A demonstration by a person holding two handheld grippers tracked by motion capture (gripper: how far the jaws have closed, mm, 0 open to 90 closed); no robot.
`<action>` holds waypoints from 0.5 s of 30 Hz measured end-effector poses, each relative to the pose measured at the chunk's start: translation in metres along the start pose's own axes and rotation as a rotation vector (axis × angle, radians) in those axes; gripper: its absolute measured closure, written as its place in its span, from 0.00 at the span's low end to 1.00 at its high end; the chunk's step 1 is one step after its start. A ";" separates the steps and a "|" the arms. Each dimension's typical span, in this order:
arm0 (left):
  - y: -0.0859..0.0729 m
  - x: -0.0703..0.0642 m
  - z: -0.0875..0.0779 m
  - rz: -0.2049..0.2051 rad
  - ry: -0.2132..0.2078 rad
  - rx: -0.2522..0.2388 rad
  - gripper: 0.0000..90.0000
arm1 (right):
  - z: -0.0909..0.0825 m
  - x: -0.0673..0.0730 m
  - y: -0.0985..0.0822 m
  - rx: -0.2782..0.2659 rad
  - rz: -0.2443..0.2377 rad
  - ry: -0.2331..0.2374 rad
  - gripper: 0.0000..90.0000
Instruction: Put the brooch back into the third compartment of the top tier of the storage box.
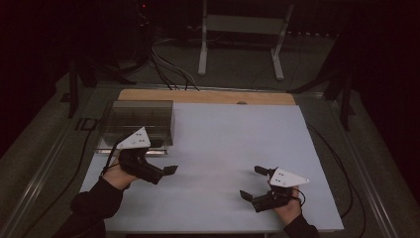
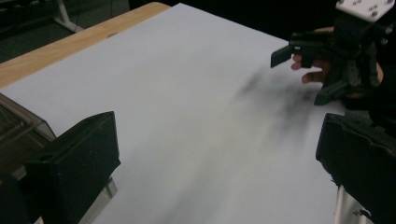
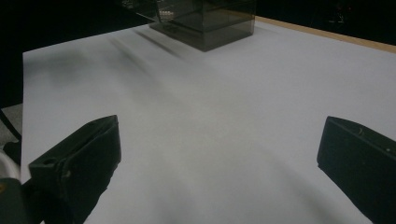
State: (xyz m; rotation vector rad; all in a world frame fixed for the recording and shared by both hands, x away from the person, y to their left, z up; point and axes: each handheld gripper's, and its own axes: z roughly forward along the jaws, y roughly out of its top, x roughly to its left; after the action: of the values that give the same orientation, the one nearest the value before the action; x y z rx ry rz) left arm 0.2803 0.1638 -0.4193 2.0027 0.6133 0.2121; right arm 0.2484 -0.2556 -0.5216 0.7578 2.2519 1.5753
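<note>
One clear box [image 1: 138, 122], two tongs [image 1: 168, 169].

Bench [image 1: 233, 144]: white top, bare wooden strip along far edge.
Box [image 1: 141, 119]: clear smoky plastic, far-left corner of bench, contents unclear.
Frame [image 1: 242, 29]: white metal, on floor beyond far edge.
Cables [image 1: 166, 69]: dark, on floor near frame.

Dim lab: cables [image 1: 168, 69], stand frame [image 1: 241, 37].
</note>
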 end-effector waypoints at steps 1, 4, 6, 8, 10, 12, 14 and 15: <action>-0.002 -0.001 0.000 0.002 0.001 0.006 0.01 | 0.000 0.000 0.000 0.000 0.001 0.000 0.00; -0.011 -0.003 0.001 0.006 0.000 0.016 0.00 | 0.000 0.000 0.000 0.002 -0.003 -0.001 0.00; -0.016 -0.005 0.001 0.014 0.007 0.012 0.01 | 0.000 0.000 0.000 0.002 0.002 0.000 0.00; -0.021 -0.008 0.001 0.018 0.010 0.014 0.01 | 0.000 0.000 0.000 0.001 -0.002 -0.001 0.00; -0.027 -0.010 0.003 0.017 0.012 0.022 0.01 | 0.000 0.000 0.000 0.002 -0.002 -0.001 0.00; -0.032 -0.011 0.003 0.007 0.009 0.031 0.01 | 0.000 -0.001 0.000 0.002 0.003 0.001 0.00; -0.037 -0.012 0.003 0.004 0.008 0.028 0.01 | 0.000 0.000 0.000 0.002 -0.002 -0.001 0.00; -0.037 -0.012 0.003 0.004 0.008 0.028 0.01 | 0.000 0.000 0.000 0.002 -0.002 -0.001 0.00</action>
State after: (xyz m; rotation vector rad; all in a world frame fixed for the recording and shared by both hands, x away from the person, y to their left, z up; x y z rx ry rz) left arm 0.2592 0.1692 -0.4516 2.0309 0.6206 0.2152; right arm 0.2483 -0.2556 -0.5217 0.7560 2.2528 1.5721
